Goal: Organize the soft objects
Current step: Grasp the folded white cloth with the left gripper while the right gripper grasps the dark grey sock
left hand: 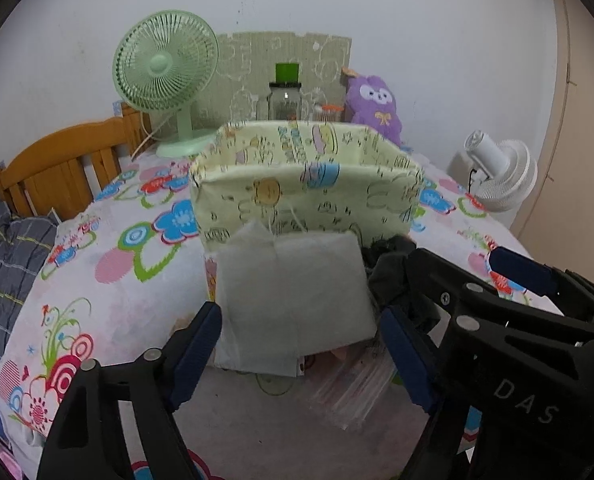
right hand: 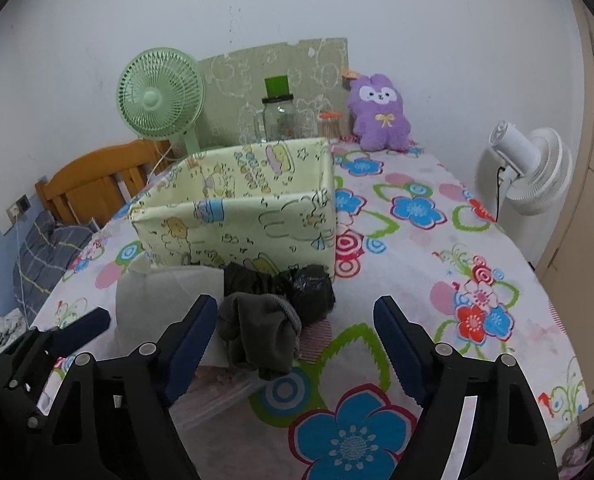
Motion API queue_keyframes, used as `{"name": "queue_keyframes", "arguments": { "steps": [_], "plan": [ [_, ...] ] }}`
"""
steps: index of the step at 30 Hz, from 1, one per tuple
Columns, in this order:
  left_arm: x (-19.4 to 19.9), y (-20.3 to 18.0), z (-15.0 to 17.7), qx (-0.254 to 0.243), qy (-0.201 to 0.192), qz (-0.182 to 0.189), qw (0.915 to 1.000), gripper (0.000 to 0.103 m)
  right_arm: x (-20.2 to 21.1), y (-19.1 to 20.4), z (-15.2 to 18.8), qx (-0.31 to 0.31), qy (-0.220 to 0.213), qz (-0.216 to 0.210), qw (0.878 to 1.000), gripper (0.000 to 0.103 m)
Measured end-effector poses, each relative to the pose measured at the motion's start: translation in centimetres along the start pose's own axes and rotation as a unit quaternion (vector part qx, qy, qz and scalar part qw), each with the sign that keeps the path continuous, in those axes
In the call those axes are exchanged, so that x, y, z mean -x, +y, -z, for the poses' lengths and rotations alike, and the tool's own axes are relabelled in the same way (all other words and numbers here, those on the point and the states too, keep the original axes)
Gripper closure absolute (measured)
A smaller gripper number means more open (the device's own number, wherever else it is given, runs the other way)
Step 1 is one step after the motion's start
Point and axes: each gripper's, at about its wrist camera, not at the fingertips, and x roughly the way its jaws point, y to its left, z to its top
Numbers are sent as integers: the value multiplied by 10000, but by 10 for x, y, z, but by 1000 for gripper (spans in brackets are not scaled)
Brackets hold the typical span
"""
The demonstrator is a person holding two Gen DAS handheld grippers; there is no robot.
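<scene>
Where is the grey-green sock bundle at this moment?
In the right wrist view the grey-green sock bundle lies on the floral tablecloth, in front of the yellow fabric box, between the white pouch and a black bundle.

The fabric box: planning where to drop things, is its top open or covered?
Open: the fabric box has no lid, and its inner walls show in both views.

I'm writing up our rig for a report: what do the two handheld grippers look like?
Both match: the left gripper and right gripper have matte black angular frames with silver pivot pins, and dark blue finger pads with serrated edges. Pale "DAS" lettering marks the right one's body.
</scene>
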Motion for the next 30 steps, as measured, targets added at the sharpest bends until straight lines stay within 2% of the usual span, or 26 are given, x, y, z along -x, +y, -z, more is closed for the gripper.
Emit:
{"name": "queue_keyframes", "arguments": {
  "steps": [8,10,14,16,20,22,30],
  "plan": [
    [-10,1,0,-20,74,-58,10000,21,-16,4,3,-6,191,-130,9997,21],
    [-12,1,1,-29,93,-69,9999,21,-21,5,4,5,261,-150,9995,28],
    [-14,1,2,-78,109,-125,9998,21,-29,8,6,12,421,-267,9988,37],
    [-16,1,2,-94,128,-141,9998,21,-32,11,6,31,469,-341,9983,47],
    [-16,0,1,-102,120,-151,9998,21,-32,11,6,39,475,-377,9982,60],
    [-16,-1,0,-107,100,-178,9997,21,-30,10,5,29,449,-421,9981,74],
    [-14,-11,-6,-214,-12,-209,9996,21,-19,4,3,-38,325,-440,9985,77]
  ]
}}
